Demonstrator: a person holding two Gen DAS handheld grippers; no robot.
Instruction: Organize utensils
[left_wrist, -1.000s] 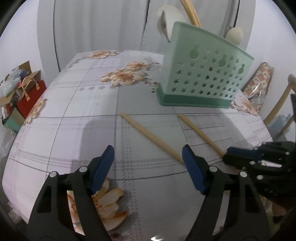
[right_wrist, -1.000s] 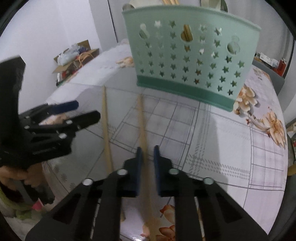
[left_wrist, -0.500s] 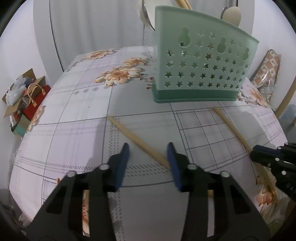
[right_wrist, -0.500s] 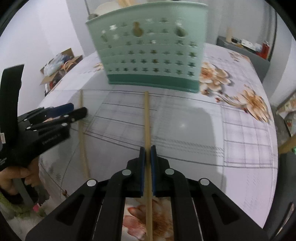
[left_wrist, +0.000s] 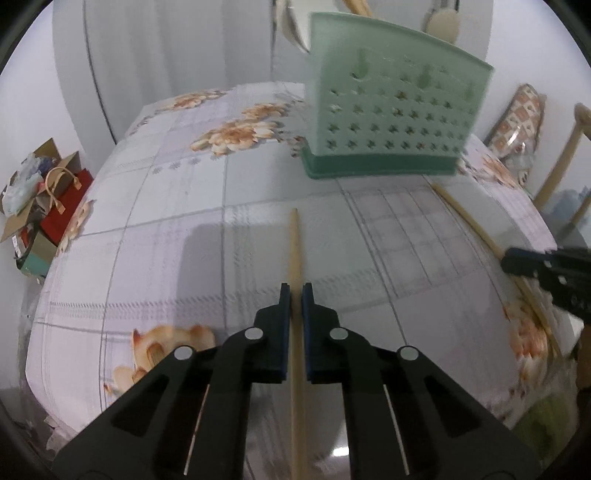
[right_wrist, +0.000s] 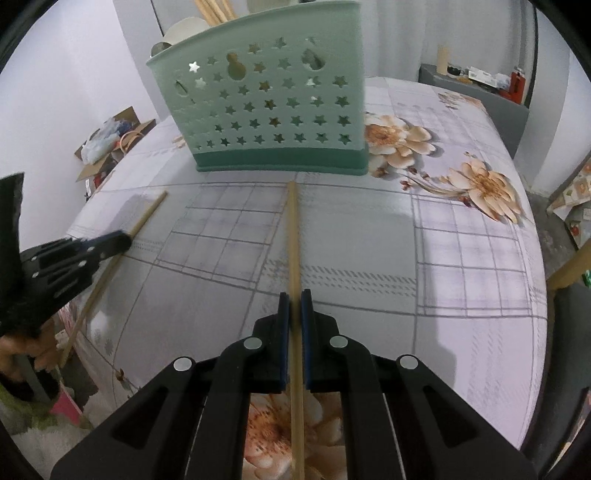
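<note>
behind the right gripper (right_wrist: 294, 308), only its view shows a shelf (right_wrist: 476, 88); both jaws clamp chopsticks.

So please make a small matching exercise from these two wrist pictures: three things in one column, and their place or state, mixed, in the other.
Things:
1. left gripper
2. green holder
3. red gift bag

Place or state:
A. stands upright on the tablecloth, utensils sticking out of it
B. on the floor beside the table
C. jaws shut on a chopstick

Pairs: 1-C, 2-A, 3-B
</note>
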